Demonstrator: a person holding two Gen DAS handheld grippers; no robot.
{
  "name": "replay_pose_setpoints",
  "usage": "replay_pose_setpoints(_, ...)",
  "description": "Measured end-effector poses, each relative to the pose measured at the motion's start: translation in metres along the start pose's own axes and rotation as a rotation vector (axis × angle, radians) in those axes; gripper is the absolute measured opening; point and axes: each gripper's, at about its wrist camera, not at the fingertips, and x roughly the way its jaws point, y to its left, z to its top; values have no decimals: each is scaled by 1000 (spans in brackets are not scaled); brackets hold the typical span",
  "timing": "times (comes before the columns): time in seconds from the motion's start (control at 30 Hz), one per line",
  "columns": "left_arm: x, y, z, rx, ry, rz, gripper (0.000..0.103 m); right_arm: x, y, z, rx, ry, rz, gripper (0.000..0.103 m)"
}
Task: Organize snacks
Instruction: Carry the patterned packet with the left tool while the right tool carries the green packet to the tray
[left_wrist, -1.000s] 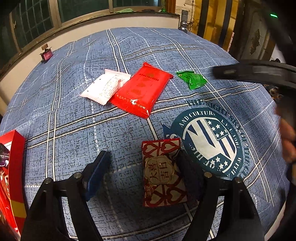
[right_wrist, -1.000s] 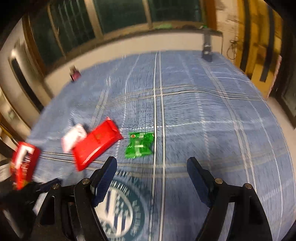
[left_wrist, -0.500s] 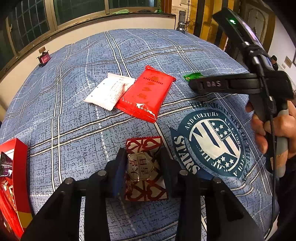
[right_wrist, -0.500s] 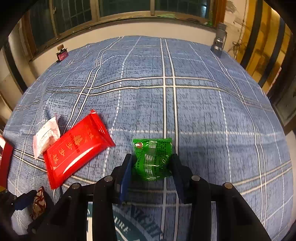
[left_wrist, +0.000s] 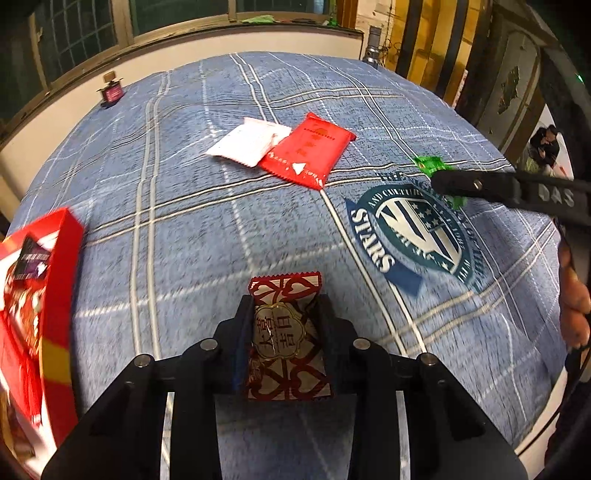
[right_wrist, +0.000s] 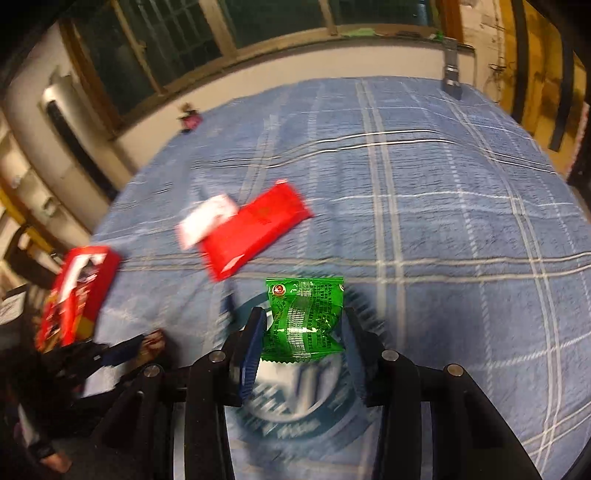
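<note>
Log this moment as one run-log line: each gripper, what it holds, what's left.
left gripper: shut on red-gold snack | right gripper: shut on green packet | left on cloth: red packet, white packet | red box: left edge

Blue plaid tablecloth (left_wrist: 177, 206), red packet (left_wrist: 308, 149), white packet (left_wrist: 249, 142)

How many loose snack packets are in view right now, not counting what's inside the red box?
4. A patterned packet is pinched in the left gripper; a green packet in the right gripper; a red packet and a white packet lie touching on the cloth. The red box may hide more.
</note>
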Motion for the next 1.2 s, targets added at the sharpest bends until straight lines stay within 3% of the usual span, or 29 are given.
replay_pose_setpoints(0.2, -31, 2, -18, -17, -57, 22, 30, -8, 32, -23, -27, 2, 102, 42)
replay_pose_setpoints(0.5, -83, 32, -50, -87, -162, 71, 30, 3, 93, -35, -96, 43, 175, 42)
replay_pose_setpoints(0.97, -136, 165, -84, -347, -299, 317, 31, 32, 245, -28, -287, 14, 368, 43)
replay_pose_setpoints(1.2, -138, 205, -93, -423, -307, 376, 31, 57, 291, -37, -358, 44, 387, 43)
